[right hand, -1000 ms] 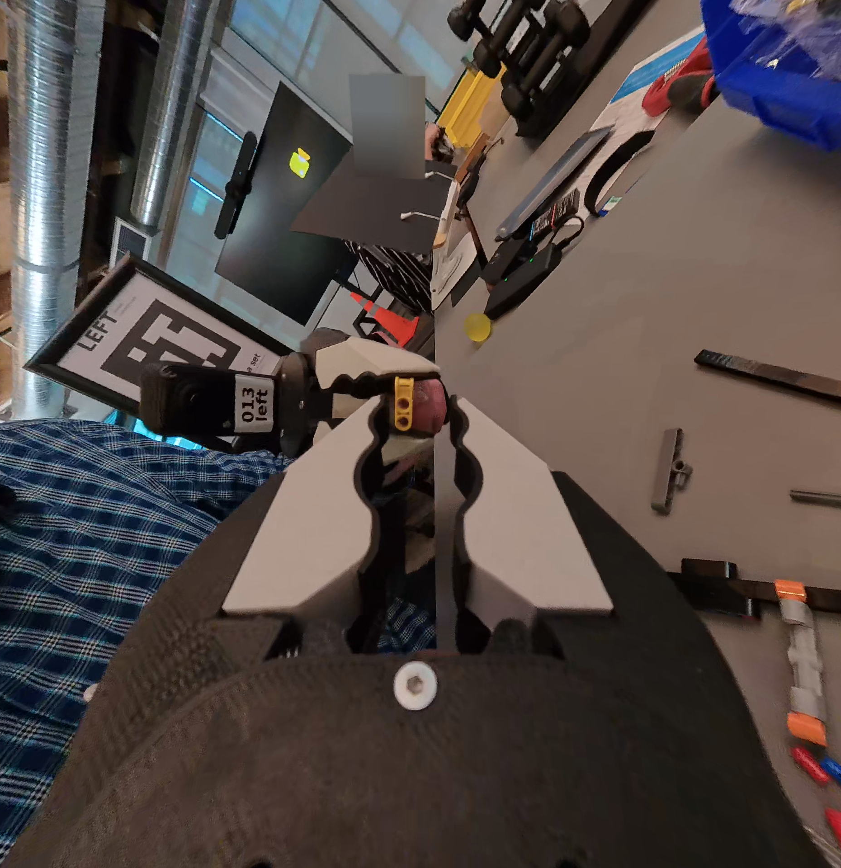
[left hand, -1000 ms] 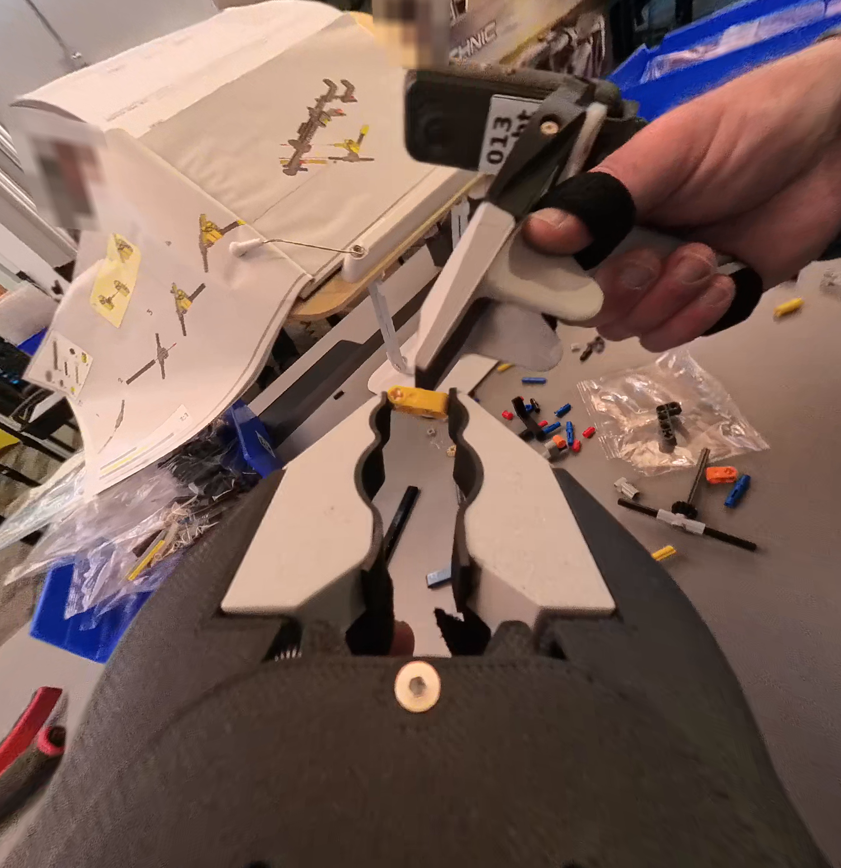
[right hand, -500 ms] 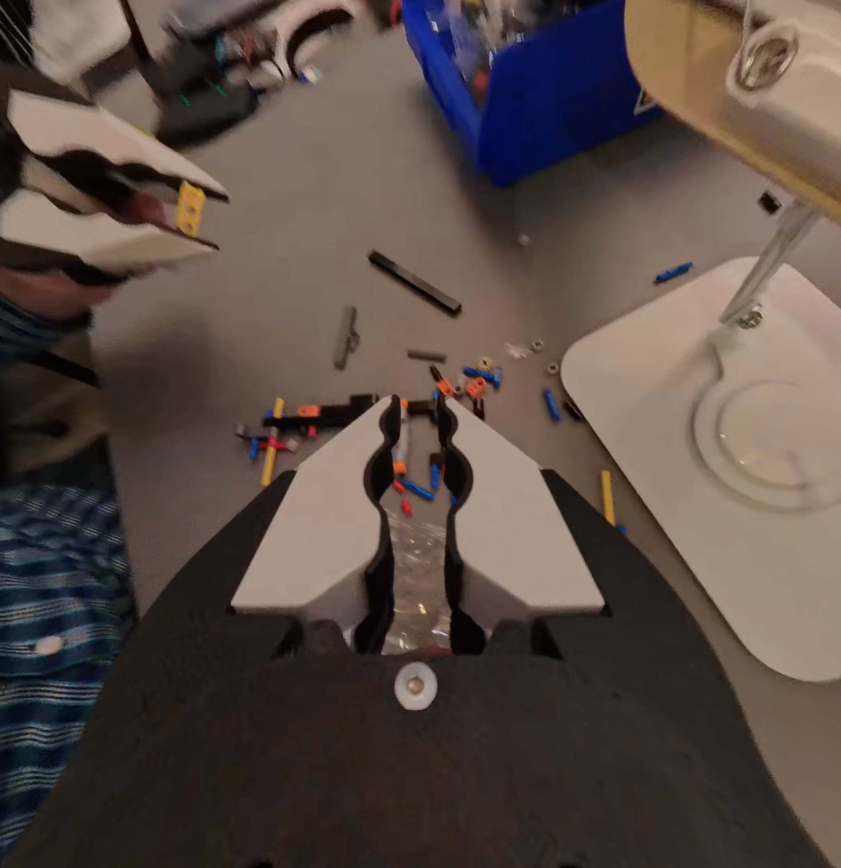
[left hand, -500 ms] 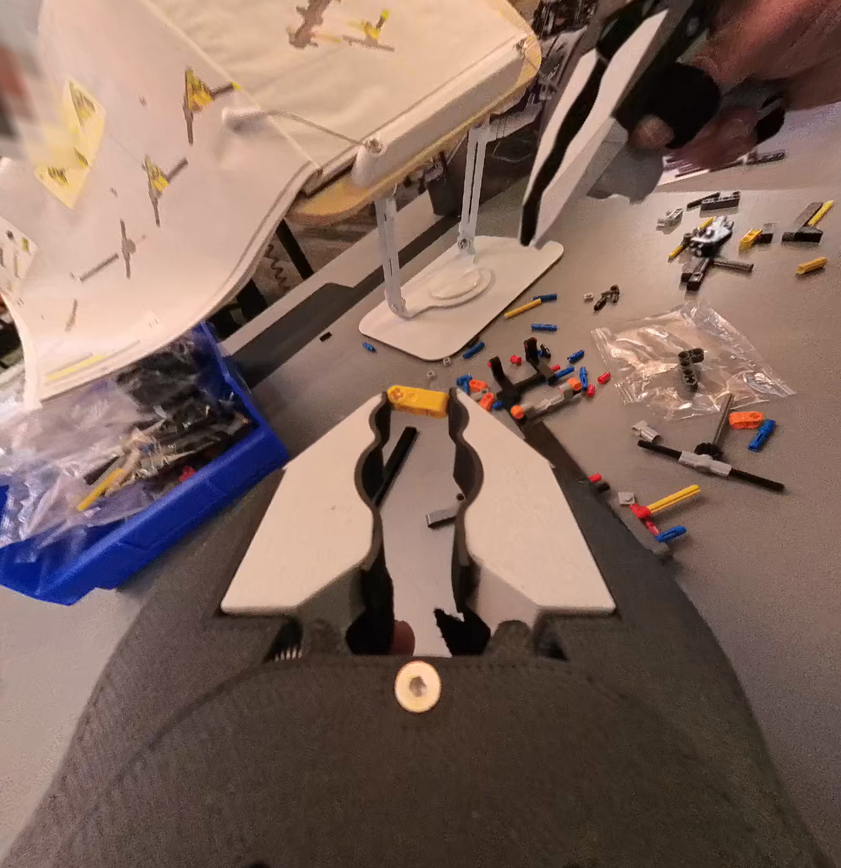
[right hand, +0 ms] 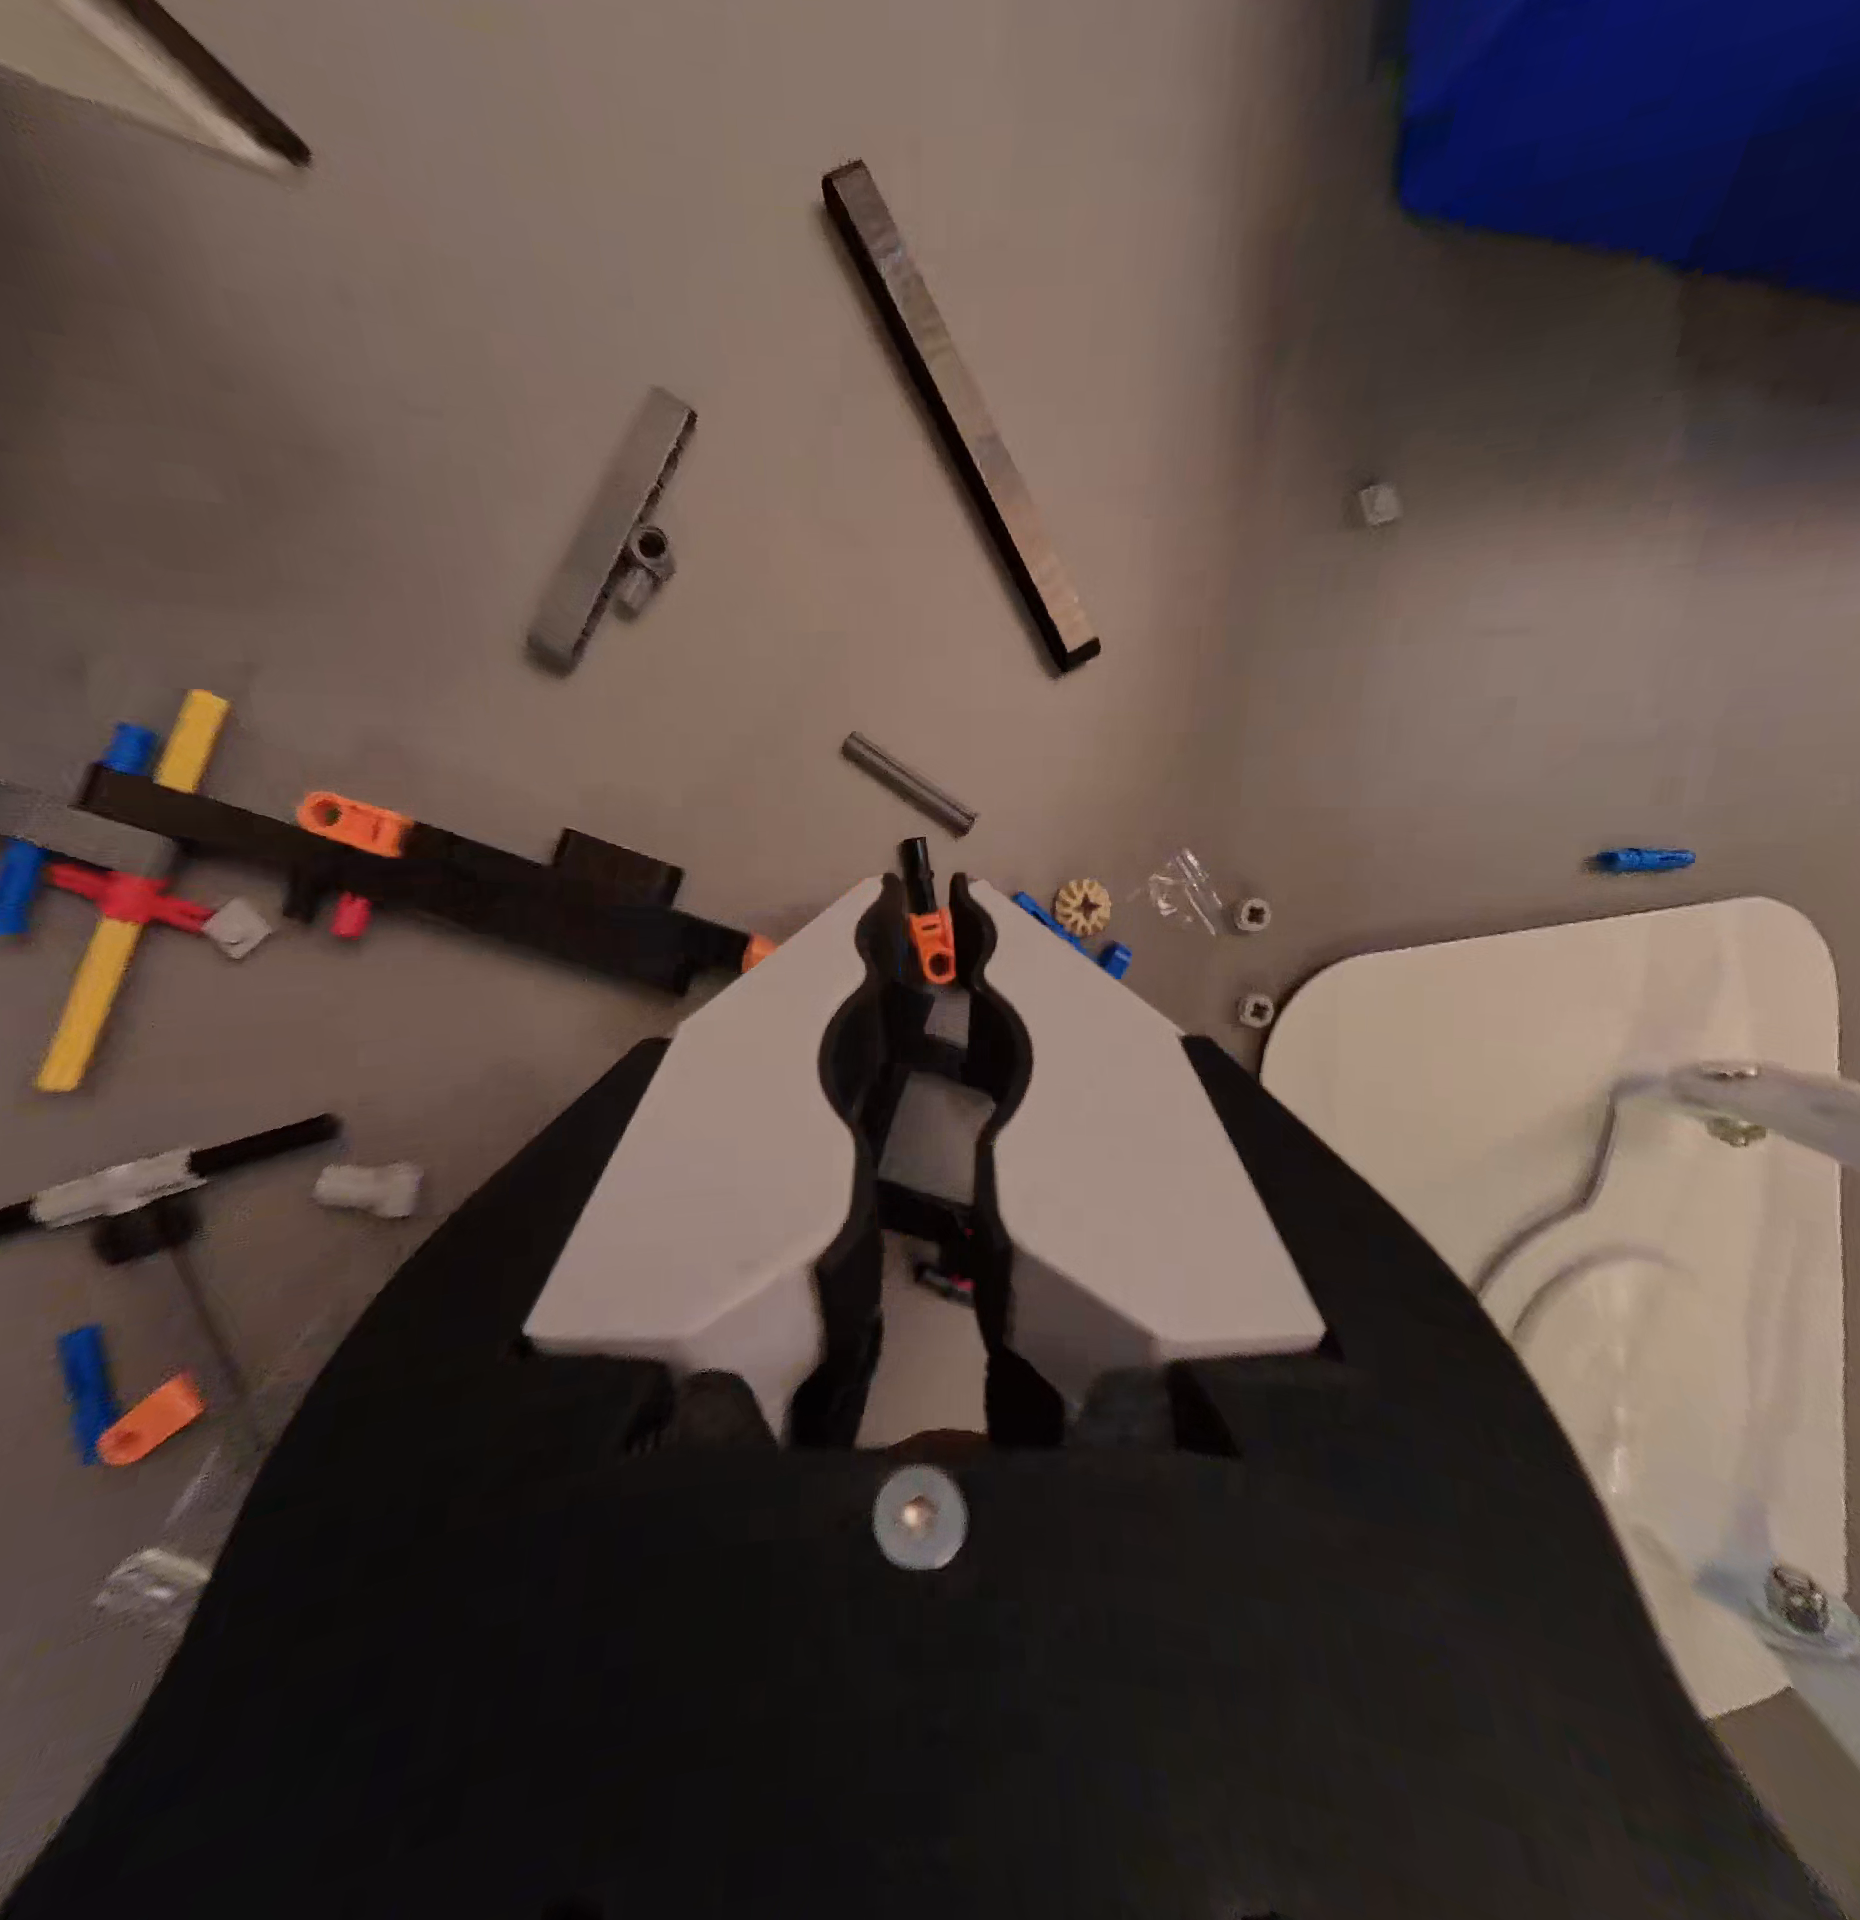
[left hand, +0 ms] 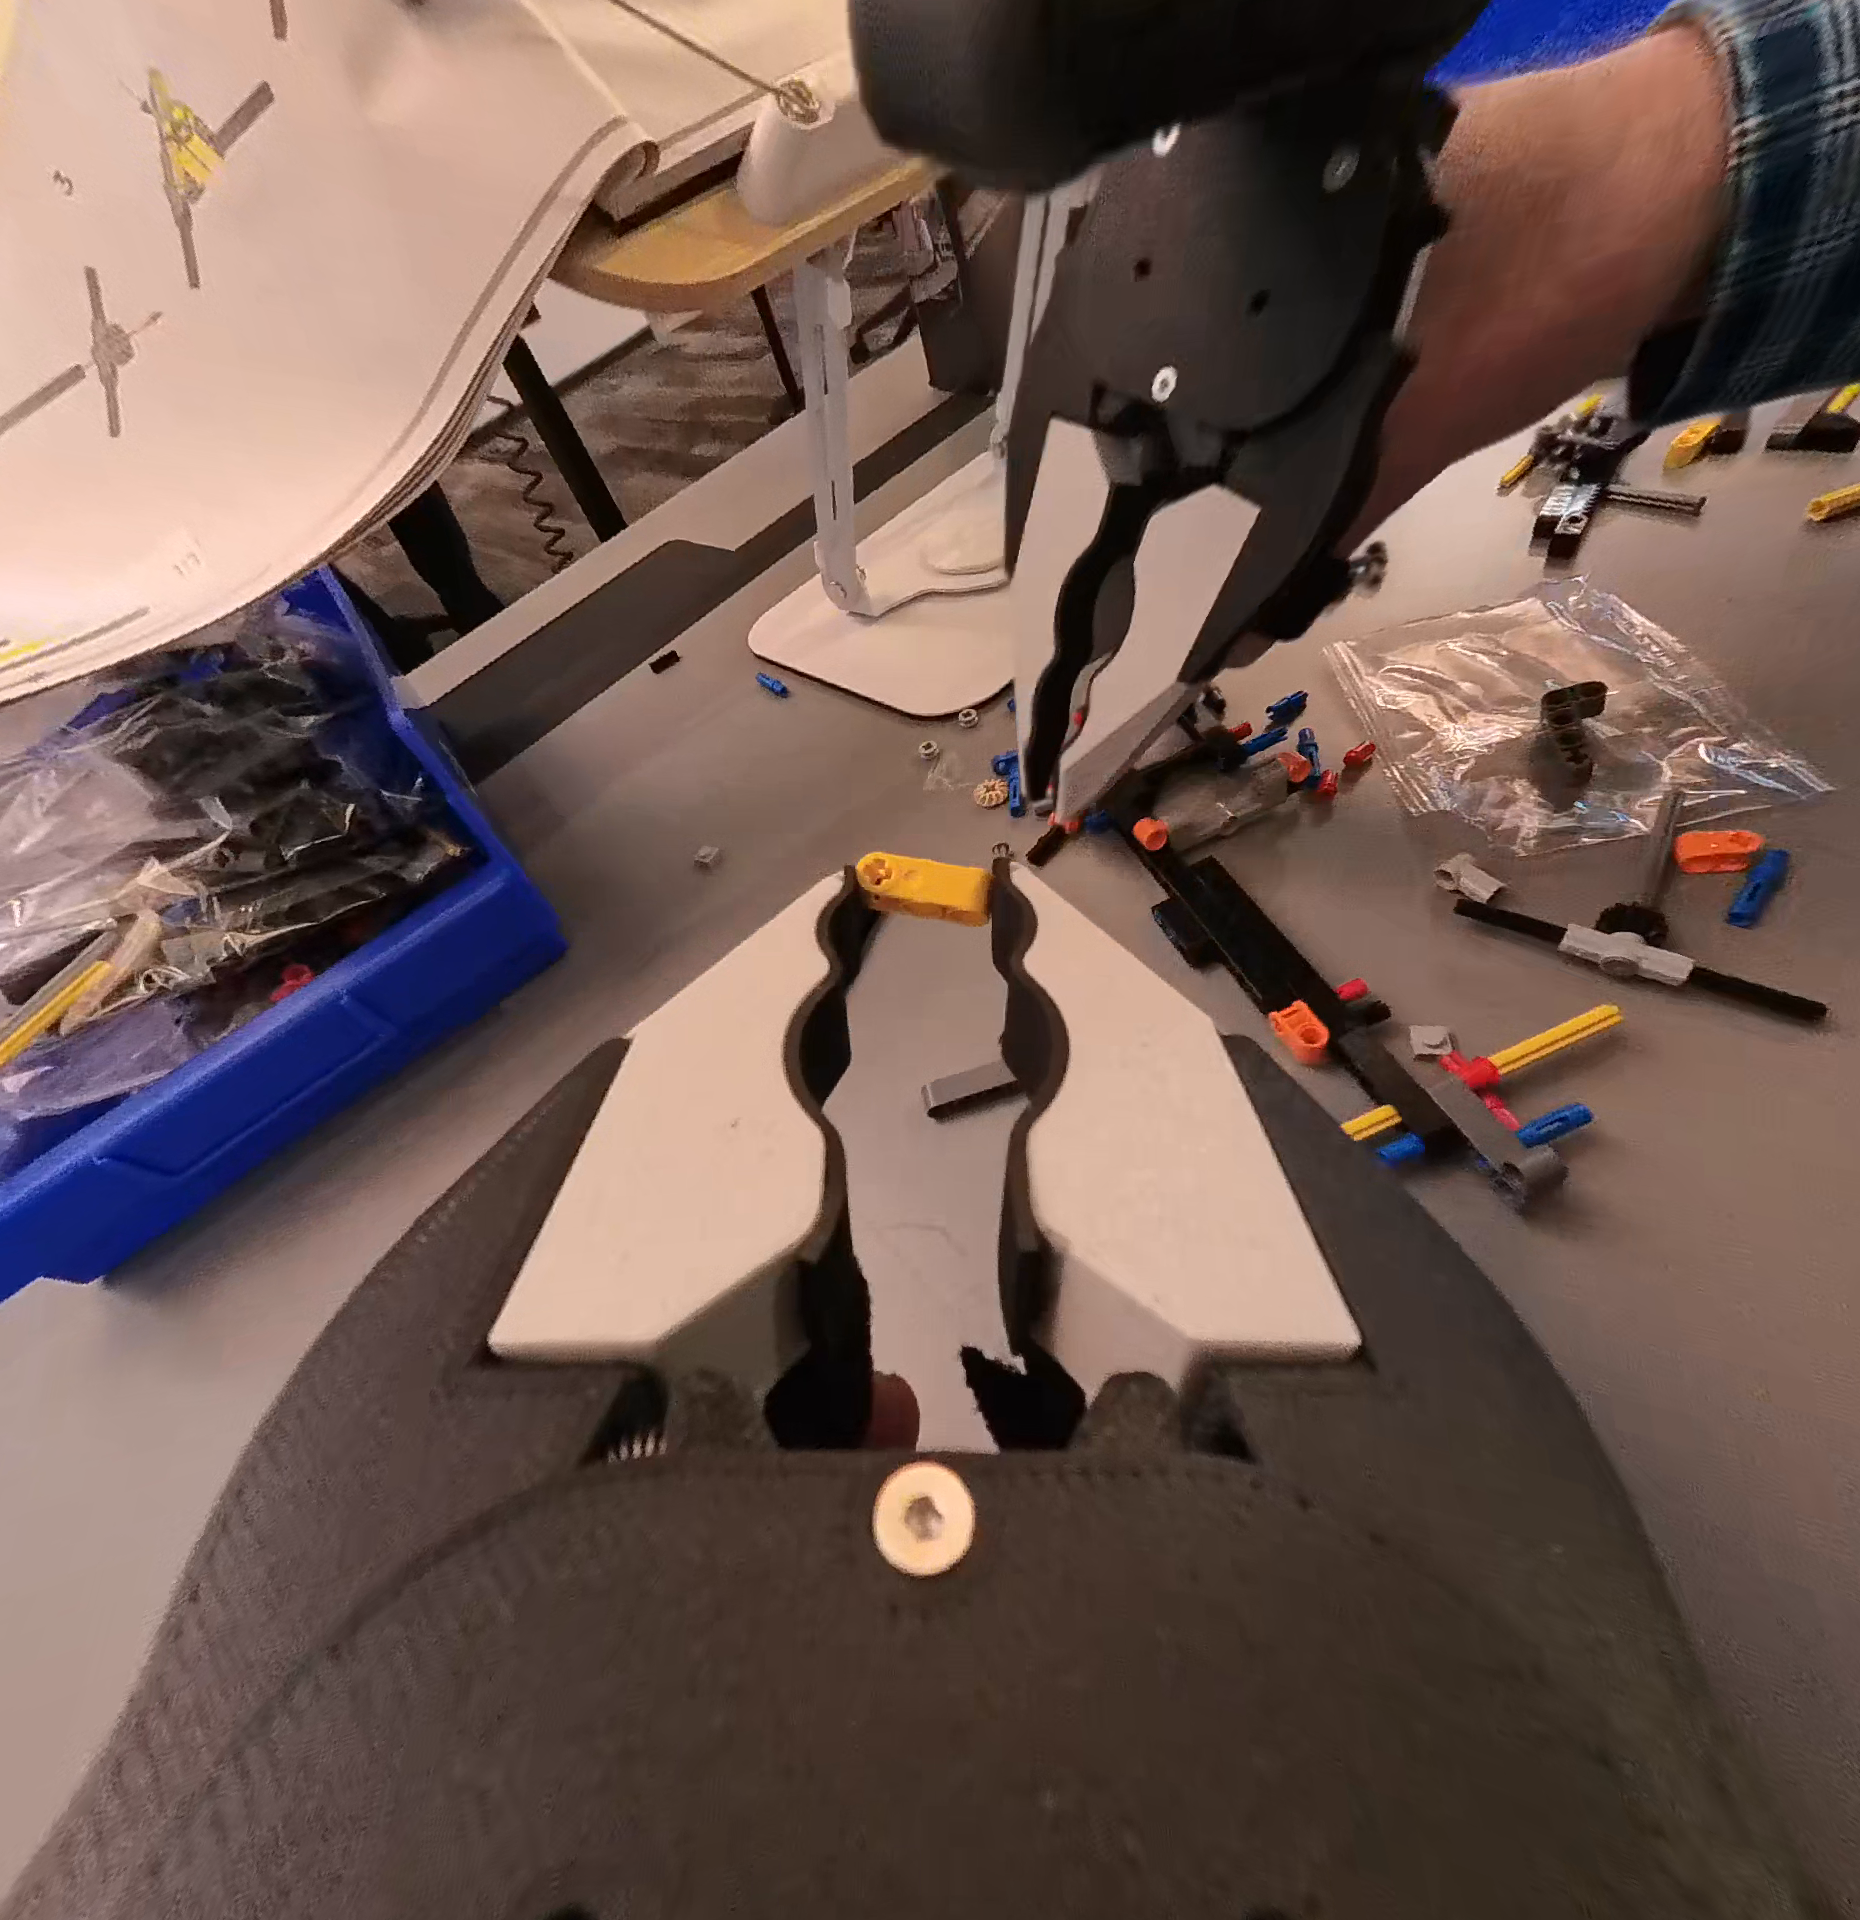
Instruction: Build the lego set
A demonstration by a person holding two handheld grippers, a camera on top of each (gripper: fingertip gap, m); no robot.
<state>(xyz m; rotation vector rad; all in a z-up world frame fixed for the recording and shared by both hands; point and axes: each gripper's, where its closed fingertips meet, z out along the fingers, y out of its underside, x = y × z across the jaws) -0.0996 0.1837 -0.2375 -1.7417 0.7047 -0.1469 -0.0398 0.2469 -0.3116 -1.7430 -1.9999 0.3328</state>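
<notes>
Since the earlier frame, the right gripper point(left hand: 1051, 800) has travelled from high beside the book stand down to the loose parts on the table point(left hand: 282, 1455), and its camera now looks almost straight down. The left gripper point(left hand: 931, 883) has stayed low over the table with the same yellow piece point(left hand: 924, 889) clamped crosswise between its fingertips.

Largest to smallest:

- Instruction booklet point(left hand: 230, 312): open on a stand, upper left of the left wrist view, its pages sagging over the edge.
- Blue bin point(left hand: 282, 1039): on the table below the booklet, filled with bagged parts.
- White stand base point(right hand: 1528, 1195): flat on the table, just beside the right gripper.
- Clear plastic bag point(left hand: 1560, 727): on the table to the right, with dark pieces inside.
- Black beam assembly point(right hand: 438, 883): lying on the table, carrying orange, red, blue and yellow pieces.
- Long black bar point(right hand: 957, 416) and grey beam point(right hand: 609, 530): lying separately, apart from each other.
- Orange connector point(right hand: 934, 940): between the right gripper's fingertips, with a black pin point(right hand: 915, 862) projecting beyond them. The fingers stand narrowly apart; whether they press on the connector cannot be determined.
</notes>
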